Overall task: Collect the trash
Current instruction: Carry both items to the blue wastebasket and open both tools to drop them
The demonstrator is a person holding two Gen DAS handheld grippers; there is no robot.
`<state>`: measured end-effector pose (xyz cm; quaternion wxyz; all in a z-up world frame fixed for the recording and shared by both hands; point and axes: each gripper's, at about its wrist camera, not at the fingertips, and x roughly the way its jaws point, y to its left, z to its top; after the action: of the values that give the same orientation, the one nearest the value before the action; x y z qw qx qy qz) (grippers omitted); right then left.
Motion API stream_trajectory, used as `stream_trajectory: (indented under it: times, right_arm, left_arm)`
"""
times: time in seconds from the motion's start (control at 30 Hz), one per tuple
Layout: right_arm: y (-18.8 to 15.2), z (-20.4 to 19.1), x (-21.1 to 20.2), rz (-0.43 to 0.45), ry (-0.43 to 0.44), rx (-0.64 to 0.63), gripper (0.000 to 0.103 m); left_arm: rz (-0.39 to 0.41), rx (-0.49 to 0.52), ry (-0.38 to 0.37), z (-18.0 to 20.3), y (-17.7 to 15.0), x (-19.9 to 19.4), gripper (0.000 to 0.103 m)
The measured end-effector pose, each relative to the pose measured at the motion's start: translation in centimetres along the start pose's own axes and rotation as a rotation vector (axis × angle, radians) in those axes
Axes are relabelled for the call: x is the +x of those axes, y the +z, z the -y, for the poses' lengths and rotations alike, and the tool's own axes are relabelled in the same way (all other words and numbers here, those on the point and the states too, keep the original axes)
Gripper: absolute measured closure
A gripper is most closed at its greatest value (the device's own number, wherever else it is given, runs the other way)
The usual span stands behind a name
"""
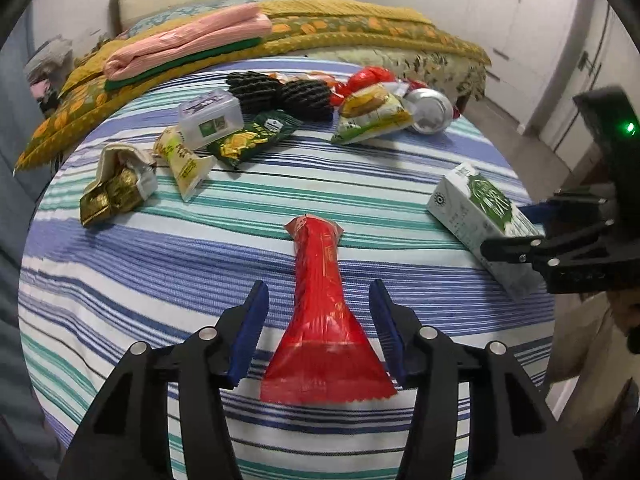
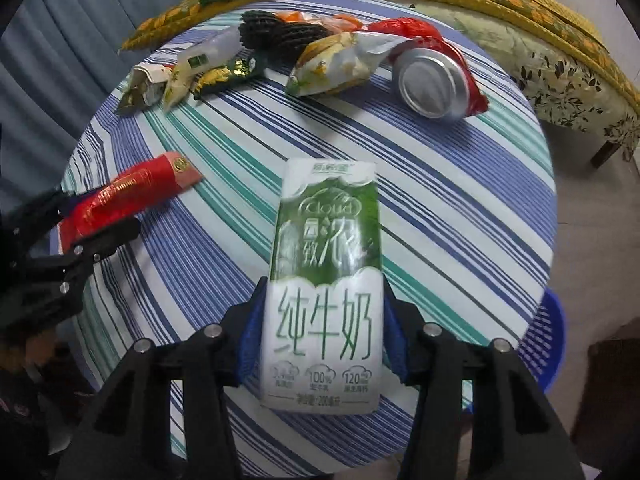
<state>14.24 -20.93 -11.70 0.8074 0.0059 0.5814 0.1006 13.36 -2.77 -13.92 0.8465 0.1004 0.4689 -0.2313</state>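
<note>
The round table (image 1: 120, 280) wears a cloth with blue, teal and white stripes, and behind it stands a bed (image 1: 360, 28) with a yellow cover. The left gripper (image 1: 319, 320) is open around a red wrapper (image 1: 320, 320) lying on the cloth. The right gripper (image 2: 322, 332) clamps a milk carton (image 2: 326, 280). A blue basket (image 2: 548, 340) is beside the table.

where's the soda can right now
The soda can lies on its side at the far right of the striped table, in both views, touching a red wrapper, just right of the green-and-white snack bag.
</note>
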Motion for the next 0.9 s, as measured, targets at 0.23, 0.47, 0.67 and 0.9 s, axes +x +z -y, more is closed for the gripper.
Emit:
stream_trajectory:
  times: [0.23, 0.47, 0.67, 0.9]
  right_arm:
    - [1.4, -0.4, 0.4, -0.009, -0.023, -0.005, 0.035]
    - [0.8, 0.5, -1.5, 0.062, 0.018, 0.021, 0.055]
    - [-0.4, 3.9, -5.2, 0.148, 0.045, 0.066, 0.055]
    - [-4.4, 14.3, -8.4, 0.219, -0.053, 0.221, 0.055]
  left_arm:
    - [-0.047, 0.057, 0.038, 0.1, 1.7, 1.7, 0.051]
    - [-0.056, 0.068, 0.059, 0.2, 2.4, 2.3, 0.088]
    - [0.031, 0.019, -0.032, 2.7, 3.5, -1.1, 0.091]
    - [0.090, 0.067, -0.210, 12.9, 5.6, -2.5, 0.092]
